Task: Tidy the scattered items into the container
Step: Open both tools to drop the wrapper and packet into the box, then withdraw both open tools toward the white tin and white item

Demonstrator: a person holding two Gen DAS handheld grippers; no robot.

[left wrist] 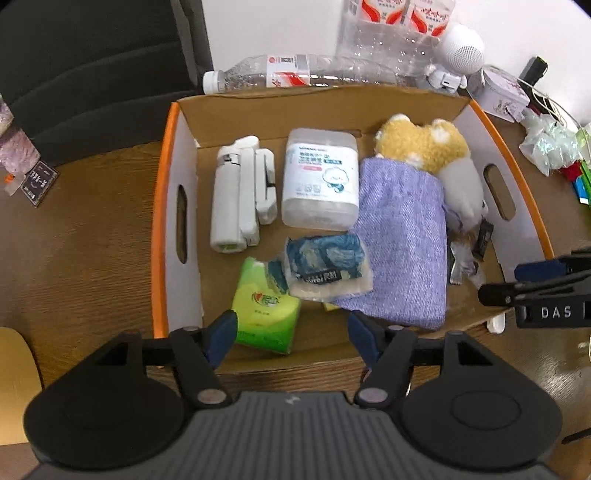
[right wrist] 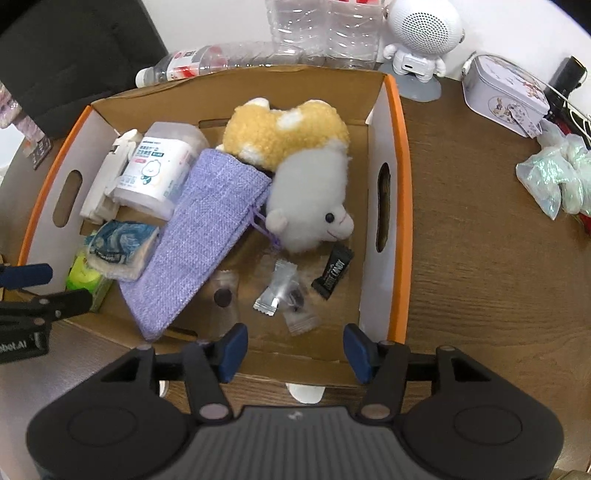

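Observation:
A cardboard box [left wrist: 162, 221] [right wrist: 400, 206] with an orange rim sits on the wooden table. It holds a white folded device [left wrist: 236, 199], a wipes tub [left wrist: 321, 181], a yellow and white plush toy [right wrist: 306, 199], a purple pouch [left wrist: 402, 240], a green tissue pack [left wrist: 264, 306], a blue-patterned tissue pack [left wrist: 328, 266] and several wrapped candies [right wrist: 280, 291]. My left gripper [left wrist: 291, 339] hovers open above the box's near edge, over the green pack without touching it. Over the near right corner my right gripper [right wrist: 295, 350] is open and holds nothing.
Clear plastic bottles [left wrist: 295, 70] lie and stand behind the box. A white robot-shaped speaker [right wrist: 421, 29], a pale tin [right wrist: 506, 92] and a shiny plastic bag [right wrist: 554, 177] sit on the table to the right. A dark chair [left wrist: 92, 74] is at the back left.

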